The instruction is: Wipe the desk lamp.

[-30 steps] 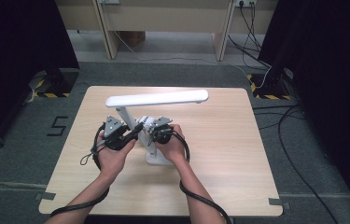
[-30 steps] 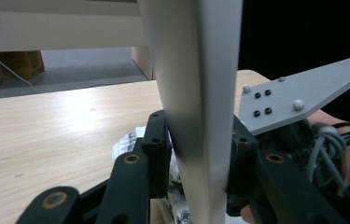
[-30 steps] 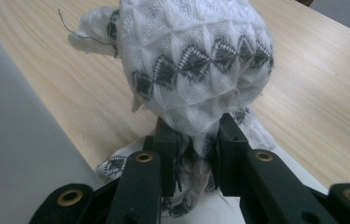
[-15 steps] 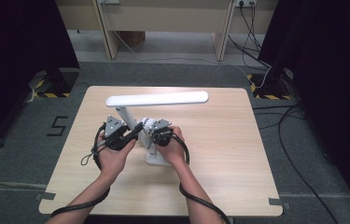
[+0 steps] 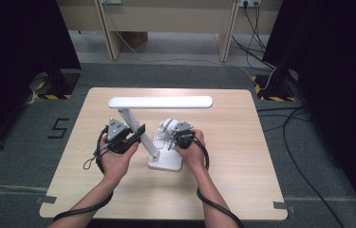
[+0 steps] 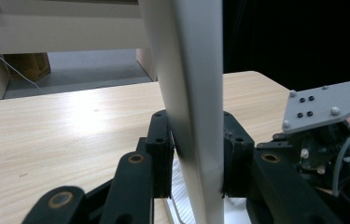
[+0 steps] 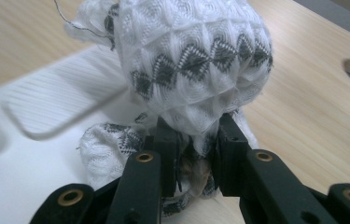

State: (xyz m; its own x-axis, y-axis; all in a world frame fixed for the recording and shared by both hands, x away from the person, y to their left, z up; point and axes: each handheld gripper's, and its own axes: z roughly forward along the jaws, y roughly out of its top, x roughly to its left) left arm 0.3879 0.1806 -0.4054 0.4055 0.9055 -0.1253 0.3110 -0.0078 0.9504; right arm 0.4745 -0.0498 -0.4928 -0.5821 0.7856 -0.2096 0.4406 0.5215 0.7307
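Our left gripper (image 6: 196, 158) has been closing on the upright lamp arm (image 6: 189, 93); right gripper (image 7: 193, 154) pinches the knitted cloth (image 7: 196, 60) over the lamp base (image 5: 166, 161), just right of that arm.

The lamp arm (image 6: 189, 107) runs off the top edge; the cloth (image 7: 196, 60) hides the lamp base (image 7: 46, 154) behind it.

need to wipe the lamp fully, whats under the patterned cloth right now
The white cloth, pinched in the right gripper, rests on the lamp base, over its ribbed panel. Part of that panel shows beside the cloth; whatever lies directly beneath the bunched fabric is covered.
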